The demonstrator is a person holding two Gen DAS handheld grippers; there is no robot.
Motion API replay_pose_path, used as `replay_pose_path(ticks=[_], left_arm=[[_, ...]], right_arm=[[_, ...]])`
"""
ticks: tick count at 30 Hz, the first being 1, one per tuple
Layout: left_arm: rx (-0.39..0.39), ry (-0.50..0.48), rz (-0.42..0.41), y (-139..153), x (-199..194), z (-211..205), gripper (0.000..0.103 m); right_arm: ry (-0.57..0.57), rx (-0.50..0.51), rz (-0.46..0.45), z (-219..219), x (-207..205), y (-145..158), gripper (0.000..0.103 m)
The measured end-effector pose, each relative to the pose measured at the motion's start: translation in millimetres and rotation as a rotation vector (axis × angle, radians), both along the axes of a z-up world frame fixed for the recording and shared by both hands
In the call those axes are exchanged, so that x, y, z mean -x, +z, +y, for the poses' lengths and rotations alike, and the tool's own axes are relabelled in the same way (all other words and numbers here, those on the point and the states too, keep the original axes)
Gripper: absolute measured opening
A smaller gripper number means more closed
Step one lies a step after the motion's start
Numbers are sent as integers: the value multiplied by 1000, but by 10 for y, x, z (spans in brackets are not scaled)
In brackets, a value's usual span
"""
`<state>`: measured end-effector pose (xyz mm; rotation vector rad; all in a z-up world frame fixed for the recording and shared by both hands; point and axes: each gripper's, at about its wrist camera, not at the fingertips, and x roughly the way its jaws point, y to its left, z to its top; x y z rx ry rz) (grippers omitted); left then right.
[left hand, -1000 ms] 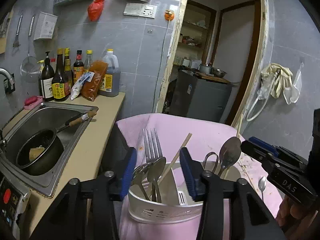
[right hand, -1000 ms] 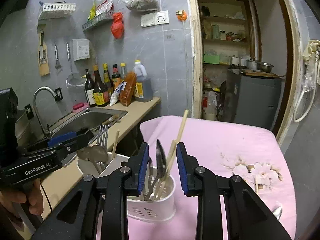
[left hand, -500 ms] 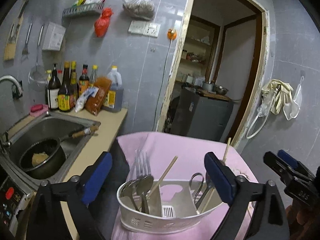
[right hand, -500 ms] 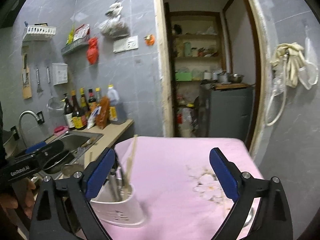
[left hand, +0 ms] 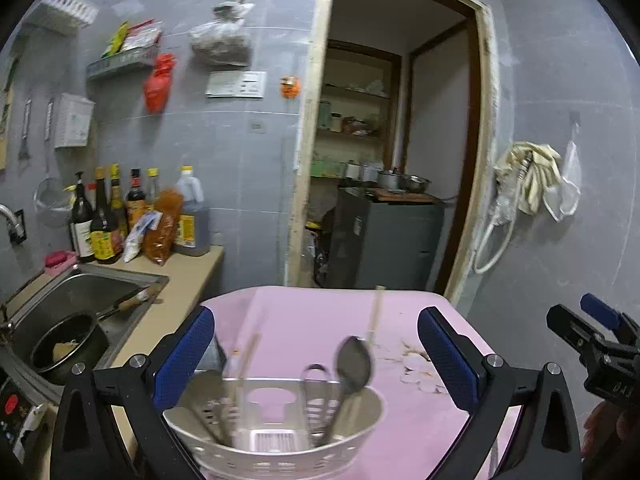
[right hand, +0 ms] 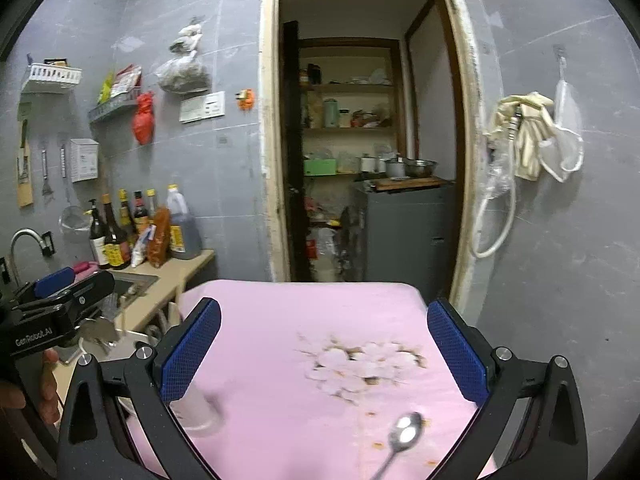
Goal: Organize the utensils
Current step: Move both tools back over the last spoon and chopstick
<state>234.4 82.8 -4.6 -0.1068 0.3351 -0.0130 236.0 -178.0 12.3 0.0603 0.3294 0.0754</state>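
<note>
Two hand-held grippers hover over a table covered by a pink cloth [right hand: 312, 320] printed with pale blossoms. The left gripper [left hand: 316, 354] sits low and level, its blue-padded fingers spread wide, gripping nothing, with the white utensil holder [left hand: 276, 436] just below and between them. In the right wrist view the left gripper [right hand: 60, 300] shows side-on at the left edge, a hand wrapped around its black body, which carries the white lettering "GenRobot.AI". The right gripper [right hand: 324, 350] points forward over the cloth, fingers likewise wide apart and empty; from the left wrist view it [left hand: 588, 328] appears at the far right, with partly readable letters on its body. The holder stands on the cloth's near left part, holding a large spoon [left hand: 352, 368], a chopstick [left hand: 374, 316] and other blurred cutlery. A small spoon [right hand: 404, 438] lies loose on the cloth near the right gripper's right finger. The bottles [right hand: 116, 232] on the counter carry labels too small to read.
</note>
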Motion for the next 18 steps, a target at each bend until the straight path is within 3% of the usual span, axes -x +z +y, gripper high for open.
replay_pose_path(ticks=[10,18], left_arm=[[-39,-105,13,-34,-114,-701,102],[-32,-135,67,-184,-332,-1181,102]], right_arm=[[-89,8,120,-811,-46,-295,101],[-80,-4,221,-1289,-236,-662,101]])
